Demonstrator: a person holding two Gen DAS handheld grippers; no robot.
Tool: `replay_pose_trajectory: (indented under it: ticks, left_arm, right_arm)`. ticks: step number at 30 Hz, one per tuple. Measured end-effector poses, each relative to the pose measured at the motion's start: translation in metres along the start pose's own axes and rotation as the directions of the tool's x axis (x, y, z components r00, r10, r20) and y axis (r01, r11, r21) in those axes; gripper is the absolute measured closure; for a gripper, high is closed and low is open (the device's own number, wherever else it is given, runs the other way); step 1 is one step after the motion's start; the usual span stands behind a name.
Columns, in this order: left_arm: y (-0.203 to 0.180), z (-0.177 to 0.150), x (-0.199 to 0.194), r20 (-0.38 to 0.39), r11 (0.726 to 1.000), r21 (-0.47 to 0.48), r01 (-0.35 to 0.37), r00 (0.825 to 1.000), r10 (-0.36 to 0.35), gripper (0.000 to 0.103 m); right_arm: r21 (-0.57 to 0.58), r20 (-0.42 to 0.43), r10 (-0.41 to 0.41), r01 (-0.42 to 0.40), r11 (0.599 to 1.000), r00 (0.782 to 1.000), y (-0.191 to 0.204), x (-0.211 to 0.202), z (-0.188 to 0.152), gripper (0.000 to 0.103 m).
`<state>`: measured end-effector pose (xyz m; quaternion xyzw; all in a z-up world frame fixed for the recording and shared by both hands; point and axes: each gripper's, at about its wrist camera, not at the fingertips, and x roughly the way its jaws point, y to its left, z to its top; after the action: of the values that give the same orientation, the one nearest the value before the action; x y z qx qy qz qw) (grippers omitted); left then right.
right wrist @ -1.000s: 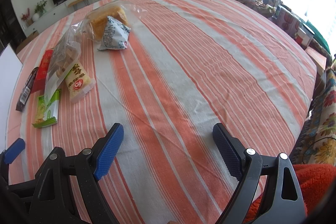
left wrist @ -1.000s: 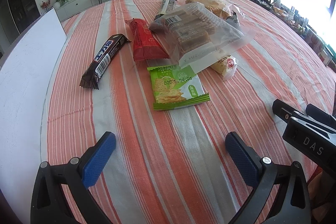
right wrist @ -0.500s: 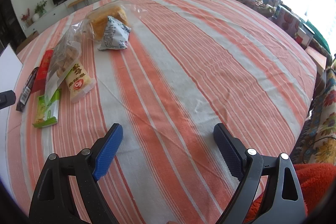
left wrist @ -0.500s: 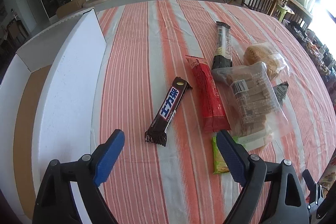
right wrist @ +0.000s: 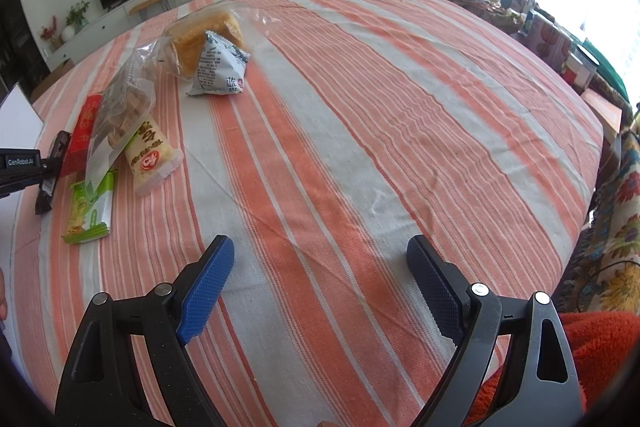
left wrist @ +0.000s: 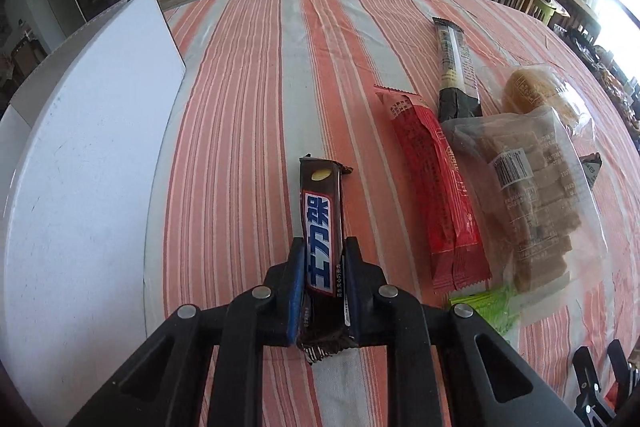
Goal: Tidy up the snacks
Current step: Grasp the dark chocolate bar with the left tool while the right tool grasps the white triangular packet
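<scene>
Your left gripper (left wrist: pixel 322 259) is clamped on the brown chocolate bar (left wrist: pixel 321 223) with white letters on blue, beside the white box (left wrist: pixel 80 163). Its arm reads "GenRobot.AI" only in the right view. Your right gripper (right wrist: pixel 320 279) is wide apart, holding nothing, far from the box. The red packet (left wrist: pixel 436 183) lies near the bar.

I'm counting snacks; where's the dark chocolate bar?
In the left wrist view, the chocolate bar sits clamped in the left gripper, between the white box and the red packet.
</scene>
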<state>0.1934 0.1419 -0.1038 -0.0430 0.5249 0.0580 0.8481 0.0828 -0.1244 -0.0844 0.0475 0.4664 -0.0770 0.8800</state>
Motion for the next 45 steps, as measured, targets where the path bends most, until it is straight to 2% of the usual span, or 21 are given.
replay_pose_trajectory:
  ticks: [3,7,11,12,14,15,21,30,33,36,38,40,43,45]
  left_arm:
    - [-0.001,-0.033,-0.016,-0.003,0.999,-0.038,0.009,1.000,-0.010,0.085]
    - [-0.011,-0.074,-0.037,0.004,0.998,-0.026,0.065,0.998,-0.065,0.085]
    - [-0.016,-0.090,-0.045,0.058,0.997,0.012,0.073,0.996,-0.074,0.081]
    - [-0.017,-0.090,-0.044,0.071,0.997,0.023,0.071,0.995,-0.073,0.074]
    - [-0.020,-0.092,-0.043,0.075,0.998,0.039,0.054,0.996,-0.057,0.040]
    - [-0.020,-0.092,-0.040,0.067,0.999,0.034,0.032,0.997,-0.035,0.018]
    - [-0.010,-0.096,-0.031,0.132,1.000,0.017,0.003,0.991,-0.005,0.000]
    - [-0.009,-0.100,-0.031,0.160,1.000,0.021,0.002,0.987,-0.006,0.000]
    - [-0.010,-0.101,-0.031,0.162,1.000,0.020,0.002,0.987,-0.005,0.000]
    - [-0.010,-0.101,-0.031,0.163,1.000,0.020,0.002,0.987,-0.006,0.000]
    - [-0.010,-0.101,-0.031,0.163,1.000,0.020,0.003,0.987,-0.006,0.000]
    - [-0.010,-0.101,-0.031,0.163,1.000,0.022,0.003,0.987,-0.006,0.000]
    - [-0.012,-0.101,-0.032,0.164,1.000,0.025,0.005,0.986,-0.009,0.000]
    - [-0.012,-0.100,-0.032,0.164,1.000,0.025,0.005,0.986,-0.009,0.000]
  right_arm:
    - [0.000,0.000,0.001,-0.001,1.000,1.000,0.000,0.000,0.000,0.012]
    - [0.000,0.001,0.000,0.000,1.000,1.000,0.000,0.000,0.000,0.012]
    - [0.000,0.001,0.000,0.000,1.000,1.000,0.000,0.000,0.000,0.012]
    - [-0.001,0.000,0.001,-0.001,1.000,1.000,0.000,0.000,0.000,0.012]
    - [-0.001,0.000,0.002,-0.002,1.000,1.000,0.001,0.000,0.000,0.012]
    - [-0.001,0.000,0.002,-0.002,1.000,1.000,0.001,0.000,0.000,0.012]
    - [-0.002,0.000,0.002,-0.002,1.000,1.000,0.001,0.000,0.000,0.012]
    - [-0.004,-0.001,0.006,-0.006,1.000,1.000,0.001,0.001,-0.001,0.010]
    - [0.051,0.017,0.069,-0.070,0.996,0.997,-0.008,-0.003,0.000,0.010]
    - [0.186,0.060,0.208,-0.216,0.959,0.976,-0.032,-0.007,0.000,0.011]
    - [0.266,0.100,0.310,-0.326,0.907,0.945,-0.046,-0.009,0.000,0.011]
    - [0.300,0.142,0.371,-0.397,0.868,0.918,-0.054,-0.012,0.002,0.011]
    - [0.217,0.144,0.427,-0.449,0.867,0.893,-0.042,-0.011,0.026,0.012]
    - [0.087,0.105,0.430,-0.439,0.894,0.897,-0.025,-0.005,0.052,0.013]
